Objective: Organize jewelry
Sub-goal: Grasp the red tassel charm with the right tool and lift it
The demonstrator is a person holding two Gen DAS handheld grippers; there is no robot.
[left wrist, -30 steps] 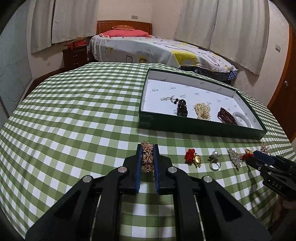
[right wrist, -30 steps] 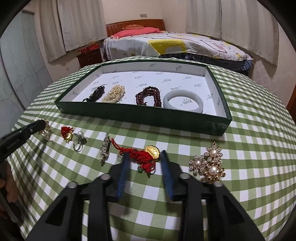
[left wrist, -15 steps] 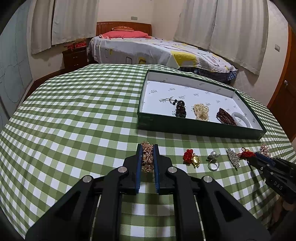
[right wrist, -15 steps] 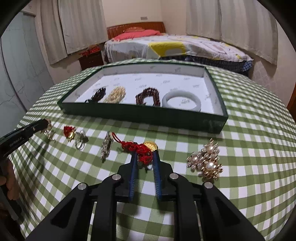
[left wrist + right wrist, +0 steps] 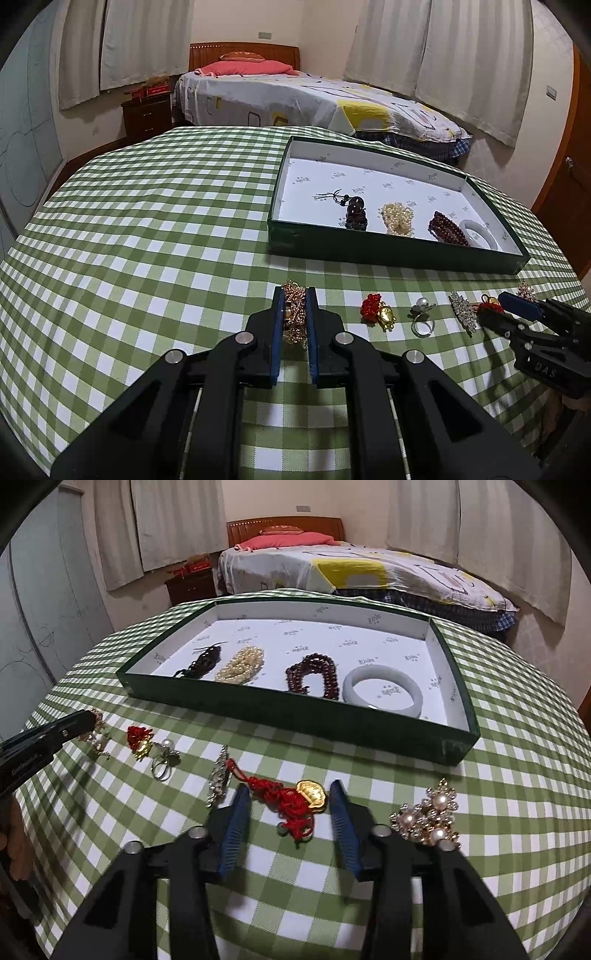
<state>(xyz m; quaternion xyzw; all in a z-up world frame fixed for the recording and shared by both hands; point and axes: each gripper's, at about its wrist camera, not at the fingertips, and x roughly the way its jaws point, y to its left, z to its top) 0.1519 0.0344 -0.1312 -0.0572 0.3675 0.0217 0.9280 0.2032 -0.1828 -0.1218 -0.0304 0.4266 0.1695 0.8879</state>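
Observation:
My left gripper (image 5: pixel 294 295) is shut on a gold bead brooch (image 5: pixel 294 318), held just above the checked cloth. My right gripper (image 5: pixel 290 794) is open, its blue pads on either side of a red knotted charm with a gold ingot (image 5: pixel 295 800) that lies on the cloth. The green jewelry tray (image 5: pixel 458 746) holds a dark tassel bracelet (image 5: pixel 202 660), a pearl bracelet (image 5: pixel 242 663), a dark red bead bracelet (image 5: pixel 314 675) and a pale jade bangle (image 5: pixel 382 691). The tray also shows in the left wrist view (image 5: pixel 391 254).
On the cloth lie a small red and gold charm (image 5: pixel 139 739), a pearl ring (image 5: pixel 164 760), a crystal hairpin (image 5: pixel 218 775) and a pearl cluster brooch (image 5: pixel 430 818). A bed (image 5: pixel 354 568) and a nightstand (image 5: pixel 190 581) stand behind the round table.
My right gripper closed around the red charm half a second ago and has opened again, with the charm left on the cloth. My left gripper has lifted a little with the brooch.

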